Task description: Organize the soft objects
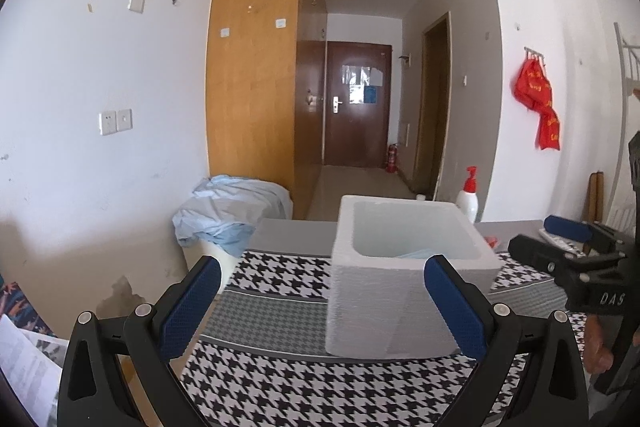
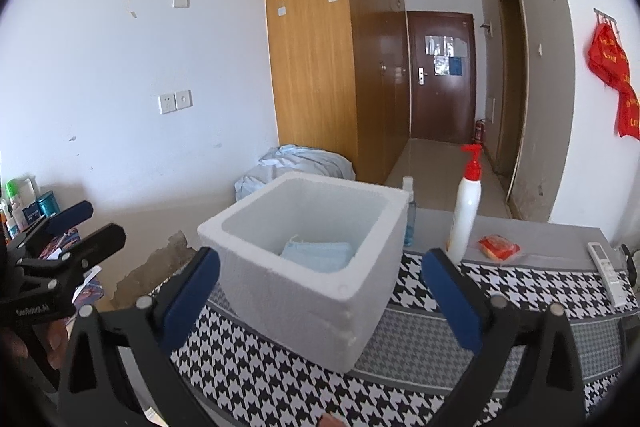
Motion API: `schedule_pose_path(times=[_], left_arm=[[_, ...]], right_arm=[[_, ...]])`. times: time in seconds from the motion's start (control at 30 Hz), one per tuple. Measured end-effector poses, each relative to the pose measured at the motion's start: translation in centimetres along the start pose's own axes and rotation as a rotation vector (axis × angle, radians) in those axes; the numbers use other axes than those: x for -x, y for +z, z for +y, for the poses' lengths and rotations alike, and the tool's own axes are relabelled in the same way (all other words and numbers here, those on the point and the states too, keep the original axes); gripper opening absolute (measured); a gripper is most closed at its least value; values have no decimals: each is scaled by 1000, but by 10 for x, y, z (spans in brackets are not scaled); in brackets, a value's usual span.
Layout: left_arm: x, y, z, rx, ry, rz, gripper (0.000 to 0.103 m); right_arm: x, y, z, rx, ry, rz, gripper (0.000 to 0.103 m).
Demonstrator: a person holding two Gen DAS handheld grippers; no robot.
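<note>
A white foam box [image 1: 400,299] stands on the houndstooth tablecloth [image 1: 280,379]; in the right wrist view the box [image 2: 312,291] holds light blue face masks [image 2: 318,255]. A sliver of blue mask [image 1: 416,254] shows inside it in the left wrist view. My left gripper [image 1: 322,301] is open and empty, just in front of the box. My right gripper [image 2: 320,297] is open and empty, its fingers either side of the box's near corner. Each gripper shows at the other view's edge: the right one [image 1: 576,247], the left one [image 2: 72,223].
A white pump bottle with red top [image 2: 464,215], a red packet [image 2: 499,247] and a white remote [image 2: 608,271] lie behind the box. A pile of pale blue cloth [image 1: 232,211] sits on a white bin left of the table. Toiletries [image 2: 24,207] stand far left.
</note>
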State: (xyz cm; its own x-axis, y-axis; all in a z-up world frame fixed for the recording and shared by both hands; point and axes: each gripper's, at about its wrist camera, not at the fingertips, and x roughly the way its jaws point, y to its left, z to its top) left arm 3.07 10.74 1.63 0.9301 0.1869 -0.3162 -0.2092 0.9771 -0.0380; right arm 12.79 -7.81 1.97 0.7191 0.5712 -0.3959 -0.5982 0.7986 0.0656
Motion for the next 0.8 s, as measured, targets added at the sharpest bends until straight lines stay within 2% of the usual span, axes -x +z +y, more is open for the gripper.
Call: schedule_pose_path(times=[0.27,0.8], left_arm=[[13,-3,-19,-5,-37,-42,102],[25,-5,-66,-42,-111,-58,102]], right_arm=[[26,-9,-8,-9,-36,-32,102],[81,-26,-31,-48,-138,-111,102]])
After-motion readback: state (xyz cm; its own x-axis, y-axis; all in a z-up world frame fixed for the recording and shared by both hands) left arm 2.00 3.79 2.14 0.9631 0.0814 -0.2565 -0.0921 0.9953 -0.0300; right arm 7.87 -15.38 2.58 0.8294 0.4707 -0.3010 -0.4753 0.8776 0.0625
